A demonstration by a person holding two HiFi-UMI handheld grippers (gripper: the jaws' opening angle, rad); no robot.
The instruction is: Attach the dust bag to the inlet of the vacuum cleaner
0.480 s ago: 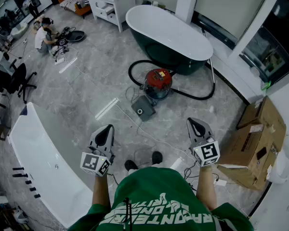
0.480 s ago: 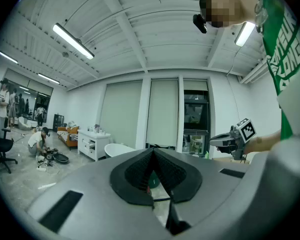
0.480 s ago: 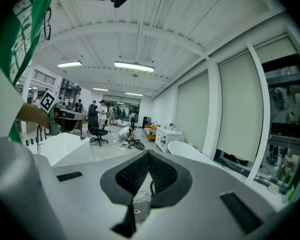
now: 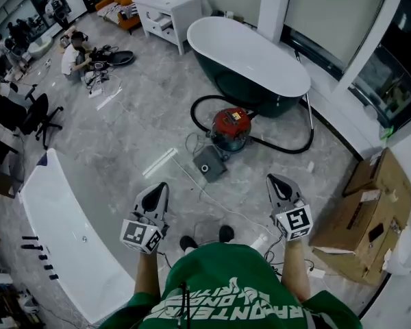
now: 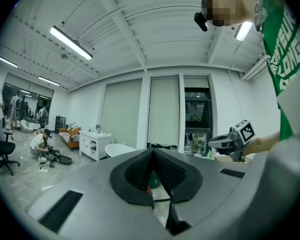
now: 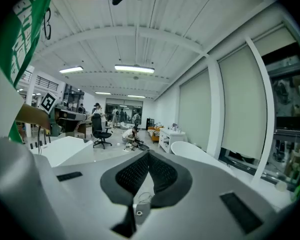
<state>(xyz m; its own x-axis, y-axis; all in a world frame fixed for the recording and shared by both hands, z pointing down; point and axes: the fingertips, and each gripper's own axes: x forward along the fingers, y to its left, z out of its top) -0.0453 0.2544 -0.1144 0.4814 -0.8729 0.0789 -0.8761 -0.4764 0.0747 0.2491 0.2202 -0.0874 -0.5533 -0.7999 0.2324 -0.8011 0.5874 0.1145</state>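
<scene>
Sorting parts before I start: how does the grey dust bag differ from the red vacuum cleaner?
The vacuum cleaner is a red, round drum; the dust bag is grey, flat and squarish. The vacuum cleaner stands upright; the dust bag lies flat, a round hole facing up. Both rest on the floor, close together.

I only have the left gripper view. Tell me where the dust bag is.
Observer: The head view shows the dust bag lying flat on the floor, just in front of the red vacuum cleaner, on the person's side of it.
Operator: Report the right claw's state.
Observer: In the right gripper view, the right claw is shut, with nothing in it.
Operator: Describe how the bag's opening sits.
Observer: Its round opening faces up.
</scene>
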